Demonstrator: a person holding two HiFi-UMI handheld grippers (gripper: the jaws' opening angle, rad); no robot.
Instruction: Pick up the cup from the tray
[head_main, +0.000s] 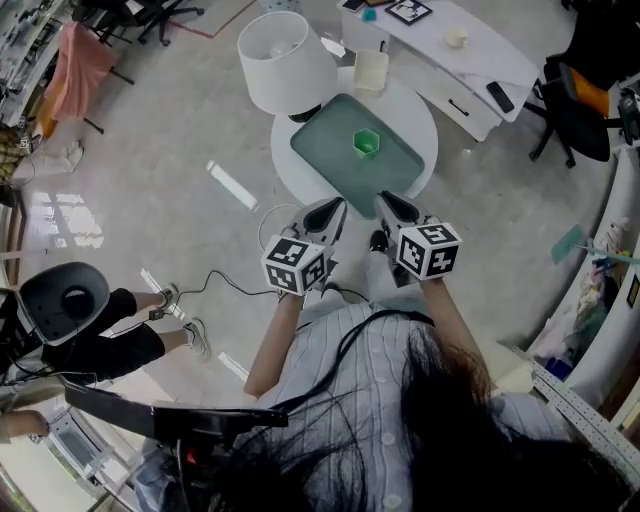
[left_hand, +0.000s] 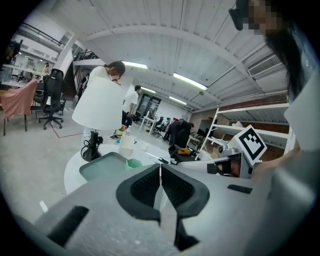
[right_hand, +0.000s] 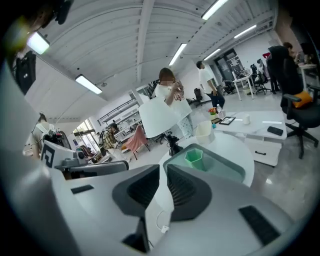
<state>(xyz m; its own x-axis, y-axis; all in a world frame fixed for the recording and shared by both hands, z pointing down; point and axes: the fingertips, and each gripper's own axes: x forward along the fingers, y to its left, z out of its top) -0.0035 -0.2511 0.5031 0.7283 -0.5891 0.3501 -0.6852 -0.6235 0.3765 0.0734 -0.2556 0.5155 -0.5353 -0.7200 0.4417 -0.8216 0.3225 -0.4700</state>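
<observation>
A small green hexagonal cup (head_main: 365, 143) stands upright on a dark green tray (head_main: 335, 160) on the round white table (head_main: 425, 130). Both grippers hover side by side just short of the table's near edge, pointing at the tray. My left gripper (head_main: 333, 210) is shut with nothing in it, and so is my right gripper (head_main: 386, 202). In the left gripper view the closed left gripper (left_hand: 160, 169) sits below the cup (left_hand: 134, 163) and tray (left_hand: 102, 167). In the right gripper view the cup (right_hand: 194, 156) stands in the tray (right_hand: 227, 171) beyond the closed right gripper (right_hand: 163, 171).
A lamp with a white shade (head_main: 285, 60) stands at the tray's far left corner, with a cream container (head_main: 371, 70) behind the tray. A white desk (head_main: 460, 50) lies beyond. Cables (head_main: 230, 285) trail on the floor. A seated person (head_main: 120, 340) is at the left, and an office chair (head_main: 585, 100) at the right.
</observation>
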